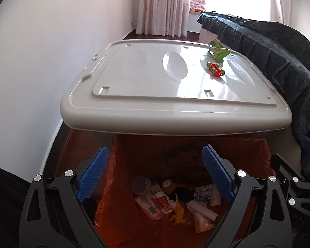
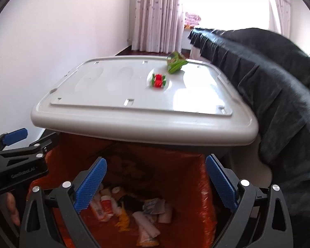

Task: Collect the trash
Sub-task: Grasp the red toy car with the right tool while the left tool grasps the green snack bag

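Above trash bag [image 1: 258, 153] | left gripper [image 1: 155, 155] spread | right gripper [image 2: 156, 165] spread

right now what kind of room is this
Most likely a room in a home, perhaps a bedroom or living room. Patterned curtains hang by a bright window, dark bedding or a throw lies beside a low grey plastic table, and an orange-lined trash bin sits below.

The far part of the orange-lined trash bin [image 1: 258, 155] is hidden under the overhanging desk [image 1: 175, 122]. In the right wrist view, the wrappers [image 2: 146, 217] inside the bin are blurred, and their print cannot be read. The green packet [image 2: 175, 63] on the desk is also too blurred to identify.
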Demonstrator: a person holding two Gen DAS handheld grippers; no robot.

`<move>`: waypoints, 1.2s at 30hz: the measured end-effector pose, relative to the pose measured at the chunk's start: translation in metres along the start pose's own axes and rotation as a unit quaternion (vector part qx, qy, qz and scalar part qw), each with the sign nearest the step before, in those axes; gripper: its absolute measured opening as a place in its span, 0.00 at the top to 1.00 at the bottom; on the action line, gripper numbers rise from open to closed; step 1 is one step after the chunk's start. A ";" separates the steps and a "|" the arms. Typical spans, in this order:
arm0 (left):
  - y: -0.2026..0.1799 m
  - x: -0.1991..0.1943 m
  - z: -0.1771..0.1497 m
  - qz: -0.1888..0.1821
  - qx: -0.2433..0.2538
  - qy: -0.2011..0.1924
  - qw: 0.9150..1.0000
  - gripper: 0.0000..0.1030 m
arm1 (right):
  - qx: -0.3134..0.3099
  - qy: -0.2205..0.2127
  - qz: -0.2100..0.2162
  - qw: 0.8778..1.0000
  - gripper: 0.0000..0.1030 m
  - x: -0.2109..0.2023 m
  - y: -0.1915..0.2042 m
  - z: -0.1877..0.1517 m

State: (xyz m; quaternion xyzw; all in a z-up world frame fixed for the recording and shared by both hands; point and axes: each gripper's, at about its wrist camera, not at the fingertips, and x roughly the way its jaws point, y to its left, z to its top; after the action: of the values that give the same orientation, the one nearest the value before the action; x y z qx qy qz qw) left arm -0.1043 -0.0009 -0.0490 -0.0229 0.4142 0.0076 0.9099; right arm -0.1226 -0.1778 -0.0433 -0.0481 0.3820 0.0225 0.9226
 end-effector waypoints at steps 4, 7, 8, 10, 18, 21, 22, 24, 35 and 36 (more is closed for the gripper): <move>-0.001 0.000 0.000 -0.002 0.000 0.002 1.000 0.13 | 0.002 0.004 -0.007 1.000 0.07 0.003 -0.006 0.005; 0.002 0.002 0.003 -0.004 -0.004 0.003 1.000 0.13 | 0.009 0.009 -0.015 1.000 0.07 0.006 -0.014 0.009; 0.004 0.002 0.006 -0.007 -0.007 0.002 1.000 0.13 | 0.013 0.013 -0.016 1.000 0.07 0.009 -0.018 0.013; 0.008 0.000 0.011 -0.010 -0.015 -0.009 1.000 0.13 | 0.021 0.014 -0.021 0.999 0.07 0.013 -0.025 0.023; 0.011 -0.012 0.048 -0.020 -0.022 -0.073 0.997 0.13 | 0.019 0.008 -0.013 1.000 0.08 0.054 -0.035 0.088; 0.004 -0.011 0.061 -0.024 -0.011 -0.086 0.996 0.13 | 0.032 0.019 0.002 0.999 0.08 0.086 -0.033 0.112; 0.000 -0.010 0.066 -0.025 -0.005 -0.090 0.996 0.13 | 0.037 0.022 0.006 0.999 0.08 0.095 -0.033 0.119; -0.005 -0.006 0.072 -0.027 0.003 -0.091 0.995 0.13 | 0.042 0.036 0.009 0.998 0.10 0.121 -0.029 0.132; -0.014 0.017 0.084 -0.046 0.005 -0.081 0.996 0.13 | 0.017 0.094 0.010 0.995 0.23 0.219 -0.008 0.176; -0.012 0.017 0.083 -0.046 0.005 -0.081 0.996 0.13 | 0.016 0.101 0.012 0.995 0.27 0.225 -0.007 0.177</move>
State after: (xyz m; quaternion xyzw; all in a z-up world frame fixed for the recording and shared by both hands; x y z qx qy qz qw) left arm -0.0305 -0.0092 -0.0074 -0.0373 0.3375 -0.0347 0.9400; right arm 0.1616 -0.1645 -0.0775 -0.0302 0.4745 0.0225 0.8794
